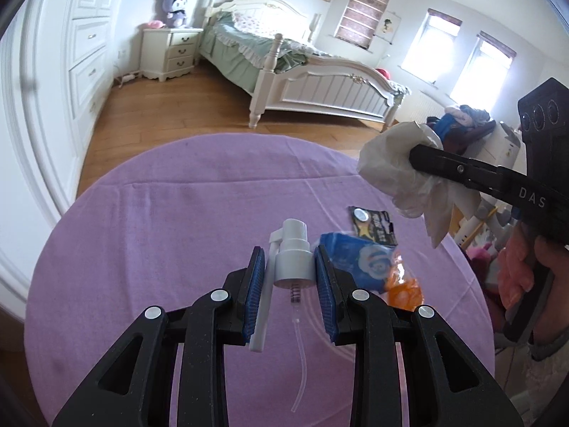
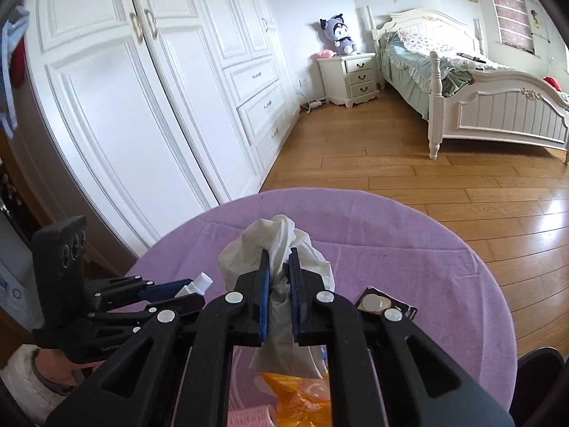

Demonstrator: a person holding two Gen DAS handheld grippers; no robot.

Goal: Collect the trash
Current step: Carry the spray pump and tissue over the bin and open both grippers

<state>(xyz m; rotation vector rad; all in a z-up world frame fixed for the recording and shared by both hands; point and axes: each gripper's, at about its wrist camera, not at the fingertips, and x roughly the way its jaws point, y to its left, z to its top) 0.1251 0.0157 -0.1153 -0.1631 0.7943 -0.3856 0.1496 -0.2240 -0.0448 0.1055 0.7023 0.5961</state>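
Note:
My left gripper (image 1: 290,267) is shut on a white spray pump head (image 1: 292,256) with a clear dip tube, held above the round purple table (image 1: 160,231). My right gripper (image 2: 279,270) is shut on a crumpled white tissue (image 2: 281,245), which also shows in the left wrist view (image 1: 394,167) raised at the right. On the table lie a blue wrapper (image 1: 359,259), an orange wrapper (image 1: 405,290) and a black packet with a round coin cell (image 1: 373,226). The left gripper (image 2: 170,290) shows low left in the right wrist view.
A white bed (image 1: 313,82) and nightstand (image 1: 170,53) with a plush toy stand behind the table on the wooden floor. White wardrobes (image 2: 142,89) line the left wall. A pile of clothes (image 1: 462,121) lies at the right.

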